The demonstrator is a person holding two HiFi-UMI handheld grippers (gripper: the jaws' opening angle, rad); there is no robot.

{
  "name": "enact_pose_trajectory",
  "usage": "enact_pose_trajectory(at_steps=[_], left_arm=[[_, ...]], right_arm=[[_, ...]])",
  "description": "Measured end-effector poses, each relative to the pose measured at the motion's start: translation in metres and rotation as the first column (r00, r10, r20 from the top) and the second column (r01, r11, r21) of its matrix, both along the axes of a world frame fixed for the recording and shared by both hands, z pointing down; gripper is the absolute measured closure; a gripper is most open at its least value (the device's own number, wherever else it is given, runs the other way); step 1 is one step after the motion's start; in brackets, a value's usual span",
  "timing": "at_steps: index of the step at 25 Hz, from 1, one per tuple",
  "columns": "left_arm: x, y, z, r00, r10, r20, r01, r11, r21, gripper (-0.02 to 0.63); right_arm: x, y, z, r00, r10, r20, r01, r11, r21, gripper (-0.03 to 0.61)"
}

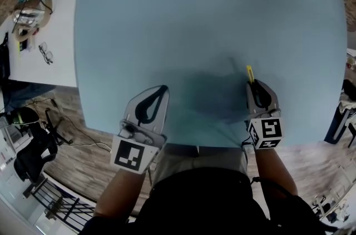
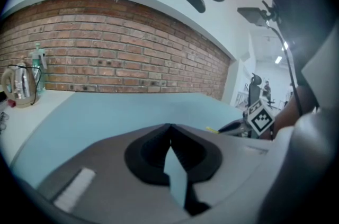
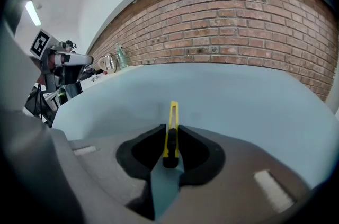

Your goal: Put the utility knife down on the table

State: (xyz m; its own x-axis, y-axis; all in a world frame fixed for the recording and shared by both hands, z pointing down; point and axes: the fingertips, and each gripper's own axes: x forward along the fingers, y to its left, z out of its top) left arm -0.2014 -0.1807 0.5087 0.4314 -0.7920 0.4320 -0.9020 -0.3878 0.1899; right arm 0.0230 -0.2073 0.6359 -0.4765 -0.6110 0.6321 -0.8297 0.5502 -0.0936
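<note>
A slim yellow utility knife (image 3: 171,130) with a black slider is clamped between the tips of my right gripper (image 3: 169,128), its yellow end sticking out forward over the light blue table (image 3: 228,96). In the head view the knife (image 1: 250,74) pokes out past the right gripper (image 1: 255,84) near the table's front edge. My left gripper (image 1: 162,88) hovers at the front left of the table (image 1: 206,17), its tips meeting with nothing between them (image 2: 169,126). In the left gripper view the right gripper (image 2: 233,126) shows at the right with its marker cube.
A white side table (image 1: 41,45) at the left carries a kettle (image 1: 28,14), a bottle and glasses. A brick wall (image 3: 233,21) runs behind the blue table. Chairs and cables crowd the floor at the lower left (image 1: 30,139).
</note>
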Motion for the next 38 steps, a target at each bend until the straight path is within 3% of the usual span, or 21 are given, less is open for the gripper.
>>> enact_pose_trajectory(at_steps=[18,24,38], left_arm=[[-0.005,0.008,-0.01,1.0,-0.026,-0.003,0.026,0.999,0.023,0.629],[-0.008,0.011,-0.02,1.0,-0.03,0.004,0.03,0.999,0.034,0.629],[-0.01,0.014,-0.047,1.0,-0.019,0.023,0.017,0.995,0.099,0.629]], right_arm=[[-0.002,-0.002,0.012,0.999,-0.009,-0.045,0.008,1.0,-0.024,0.499],[-0.003,-0.001,0.014,0.999,-0.006,-0.037,0.003,0.998,-0.061,0.456],[-0.002,-0.004,-0.022,0.999,0.035,-0.006,-0.035,0.999,0.005,0.446]])
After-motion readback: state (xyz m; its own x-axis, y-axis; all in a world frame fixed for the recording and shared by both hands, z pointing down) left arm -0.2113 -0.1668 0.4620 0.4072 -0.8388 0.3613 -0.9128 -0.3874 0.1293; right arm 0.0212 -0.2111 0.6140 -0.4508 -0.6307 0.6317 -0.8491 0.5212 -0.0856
